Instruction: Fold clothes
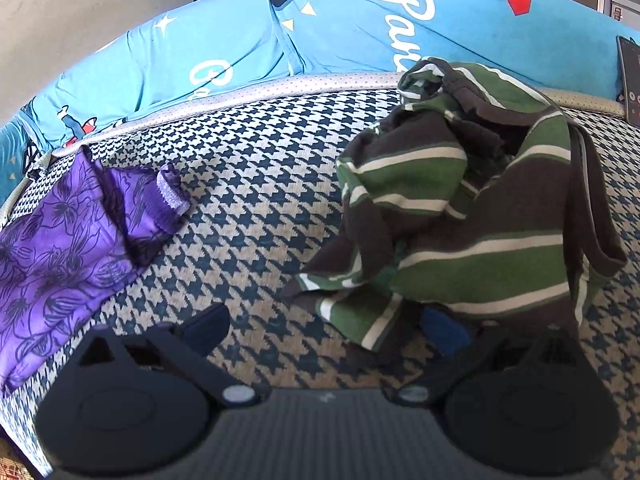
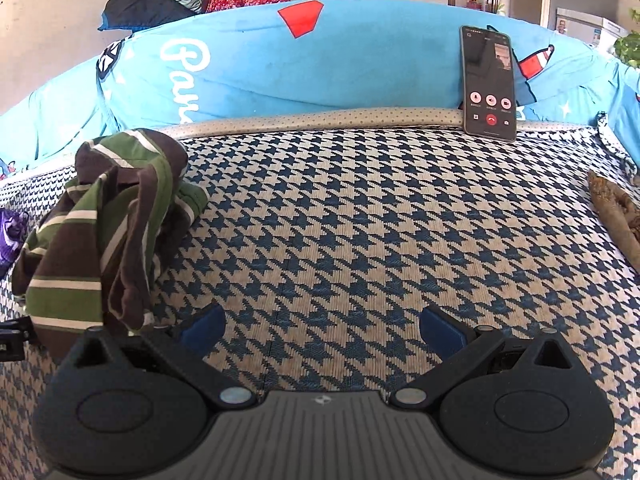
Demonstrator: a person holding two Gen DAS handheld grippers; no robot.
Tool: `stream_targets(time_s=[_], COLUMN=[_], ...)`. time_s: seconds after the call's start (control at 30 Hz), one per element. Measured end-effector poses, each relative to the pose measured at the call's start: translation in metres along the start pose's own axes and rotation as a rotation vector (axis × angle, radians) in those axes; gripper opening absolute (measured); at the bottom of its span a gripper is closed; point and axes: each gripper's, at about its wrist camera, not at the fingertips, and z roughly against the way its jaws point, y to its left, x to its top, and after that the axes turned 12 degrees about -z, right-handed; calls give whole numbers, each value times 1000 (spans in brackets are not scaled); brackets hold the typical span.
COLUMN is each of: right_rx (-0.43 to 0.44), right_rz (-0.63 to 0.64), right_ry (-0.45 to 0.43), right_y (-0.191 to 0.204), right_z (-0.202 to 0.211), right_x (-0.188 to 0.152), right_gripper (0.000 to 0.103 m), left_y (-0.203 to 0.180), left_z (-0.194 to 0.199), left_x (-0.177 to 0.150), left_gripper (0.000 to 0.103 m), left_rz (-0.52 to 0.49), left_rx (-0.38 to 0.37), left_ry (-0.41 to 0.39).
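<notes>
A crumpled green, brown and white striped garment (image 1: 472, 216) lies heaped on the houndstooth mat (image 1: 260, 200). My left gripper (image 1: 324, 330) is open just in front of it; its right finger (image 1: 444, 332) is partly under the garment's lower edge, its left finger (image 1: 208, 326) over bare mat. A purple floral garment (image 1: 68, 232) lies flat at the left. In the right wrist view the striped garment (image 2: 108, 232) sits at the left, and my right gripper (image 2: 322, 330) is open over bare mat (image 2: 360, 220), holding nothing.
Blue printed pillows (image 2: 320, 64) line the back edge. A phone (image 2: 489, 84) with a lit call screen leans against them at the right. A brown cloth item (image 2: 618, 216) lies at the mat's right edge. Furniture and a fridge stand beyond.
</notes>
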Motion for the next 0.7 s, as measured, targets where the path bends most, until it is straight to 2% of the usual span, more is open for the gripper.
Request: stream_targets(time_s=[0.1, 0.2, 0.47, 0.7], right_rx=[16, 44, 131, 98], right_rz=[9, 34, 119, 85], right_ry=[6, 48, 85, 80], right_y=[6, 15, 34, 29], right_z=[11, 19, 29, 22], right_x=[-6, -14, -30, -23], right_gripper=[103, 103, 103, 103], left_y=[-1, 0, 7, 23], left_z=[2, 1, -8, -15], left_x=[-1, -3, -5, -5], left_gripper=[103, 103, 103, 103], left_rz=[8, 22, 48, 111], left_rx=[10, 19, 85, 127], left_ry=[-1, 10, 32, 34])
